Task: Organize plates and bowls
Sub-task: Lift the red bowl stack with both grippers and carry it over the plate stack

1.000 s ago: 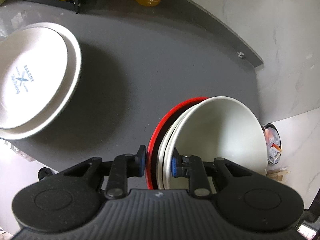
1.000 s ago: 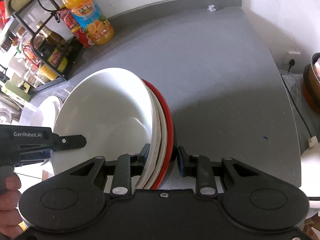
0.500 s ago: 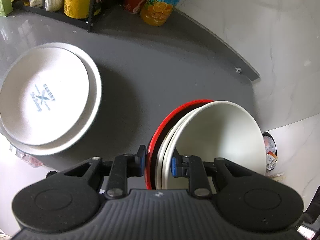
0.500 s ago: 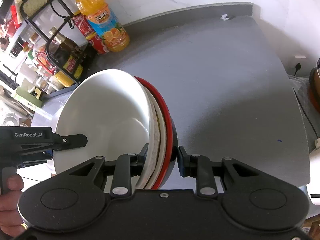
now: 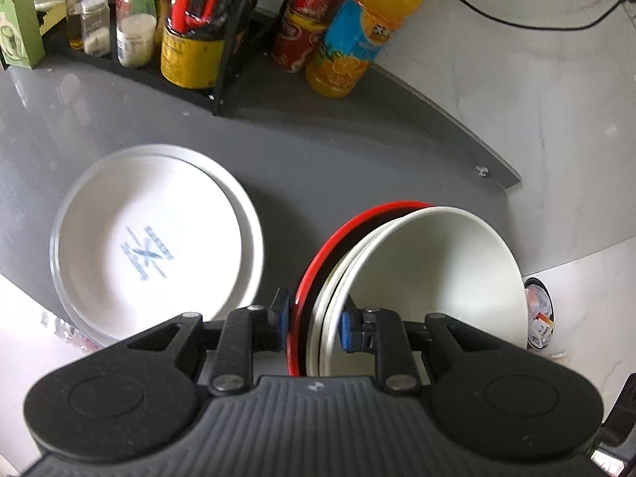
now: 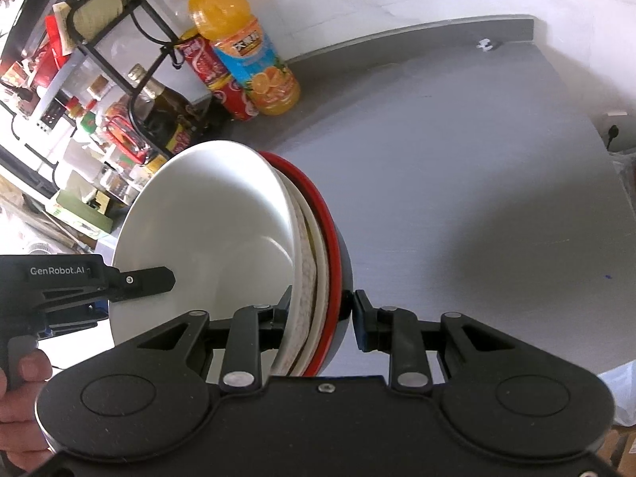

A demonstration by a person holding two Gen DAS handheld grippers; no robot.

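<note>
A nested stack of bowls (image 5: 429, 278), white ones inside a red-rimmed black one, hangs above the grey counter (image 5: 318, 151). My left gripper (image 5: 314, 320) is shut on one side of the stack's rim, and my right gripper (image 6: 320, 312) is shut on the opposite side of the bowl stack (image 6: 214, 230). The left gripper's finger (image 6: 143, 278) shows in the right wrist view, reaching over the top white bowl. Two stacked white plates (image 5: 155, 238), the upper one with a blue print, lie on the counter to the left of the held stack.
A black wire rack (image 5: 222, 59) with jars and bottles stands at the back of the counter. An orange juice bottle (image 6: 246, 51) and a red can (image 6: 218, 79) stand beside it. The counter ends at a white wall (image 5: 536, 79) on the right. A hand (image 6: 20, 397) holds the left tool.
Both grippers have carried the bowl stack up and back from the counter, so the rack, bottles and plates now show further into view. The grip on the stack is unchanged.
</note>
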